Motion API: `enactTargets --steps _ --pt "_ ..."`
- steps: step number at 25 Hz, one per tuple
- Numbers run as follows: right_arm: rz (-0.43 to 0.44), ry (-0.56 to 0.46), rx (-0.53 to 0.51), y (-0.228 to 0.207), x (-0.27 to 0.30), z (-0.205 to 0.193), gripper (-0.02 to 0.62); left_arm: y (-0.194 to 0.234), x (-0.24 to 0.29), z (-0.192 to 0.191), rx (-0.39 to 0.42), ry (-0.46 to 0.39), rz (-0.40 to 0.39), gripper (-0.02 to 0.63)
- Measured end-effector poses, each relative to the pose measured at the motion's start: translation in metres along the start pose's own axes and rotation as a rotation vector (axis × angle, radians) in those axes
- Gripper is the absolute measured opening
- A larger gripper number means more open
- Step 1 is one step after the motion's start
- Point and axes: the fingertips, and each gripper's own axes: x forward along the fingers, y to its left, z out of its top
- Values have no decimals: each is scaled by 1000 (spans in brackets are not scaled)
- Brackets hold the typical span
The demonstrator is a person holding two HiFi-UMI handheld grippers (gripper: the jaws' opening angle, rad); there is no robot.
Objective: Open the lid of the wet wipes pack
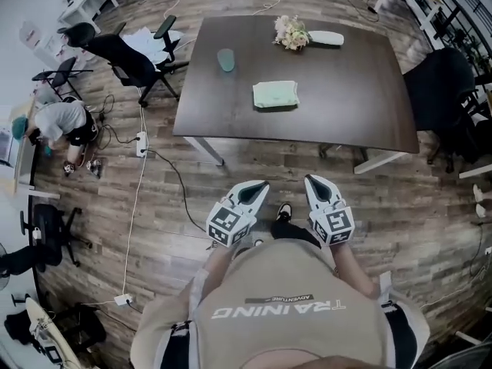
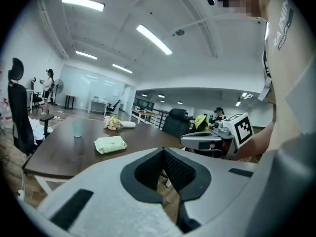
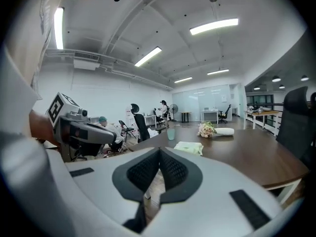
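The pale green wet wipes pack [image 1: 275,94] lies flat near the middle of the dark brown table [image 1: 361,91], its lid down. It also shows as a green pack [image 2: 110,143] in the left gripper view and as a green pack [image 3: 188,147] in the right gripper view. Both grippers hang in front of the person's chest, well short of the table's near edge. My left gripper [image 1: 257,187] has its jaws together, with nothing between them [image 2: 163,151]. My right gripper [image 1: 313,181] is likewise shut and empty [image 3: 159,151].
A teal cup [image 1: 226,59], a flower bunch [image 1: 291,33] and a white roll [image 1: 327,38] stand at the table's far side. Black office chairs [image 1: 127,56] and floor cables [image 1: 142,141] lie to the left; another dark chair [image 1: 442,91] is on the right. A person [image 1: 58,125] crouches far left.
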Motion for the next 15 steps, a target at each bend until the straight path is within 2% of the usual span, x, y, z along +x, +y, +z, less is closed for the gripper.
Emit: enactTargets --steps 3,8,11,13,15 --pt "46 -29 19 -25 31 8 14 19 27 19 38 15 12 9" --pt "197 -16 -48 -34 60 13 14 34 59 47 42 -2 58 9" --pt "215 1 -52 -44 79 10 14 46 70 46 -4 13 75 9" --pt "209 5 -78 -48 90 15 14 51 73 44 -12 37 79 9" --pt "221 -1 -60 -47 92 19 14 54 73 41 -11 66 85 9"
